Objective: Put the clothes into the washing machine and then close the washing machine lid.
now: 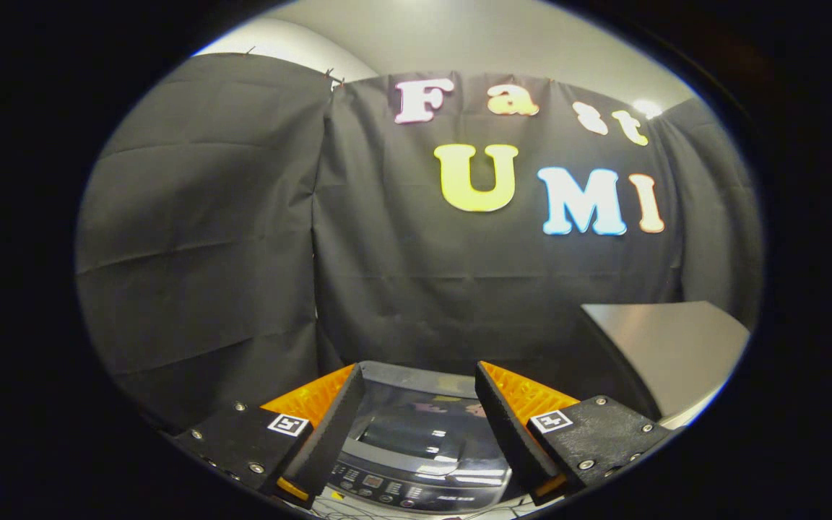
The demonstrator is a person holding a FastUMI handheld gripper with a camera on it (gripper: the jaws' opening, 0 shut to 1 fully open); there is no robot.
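Note:
My gripper [419,375] is open, its two fingers spread wide with nothing between them. Below and just ahead of the fingers stands the washing machine [416,433], seen from above. Its dark glossy lid [416,415] lies flat and shut, and it reflects the booth. A control panel [387,487] with buttons runs along the machine's near edge, between the finger bases. The gripper hangs above the machine and does not touch it.
A grey slanted panel [665,347] rises to the right of the machine, beyond the right finger. Black cloth walls stand close behind and to the left of the machine. Thin cables lie on a pale surface [358,509] by the control panel.

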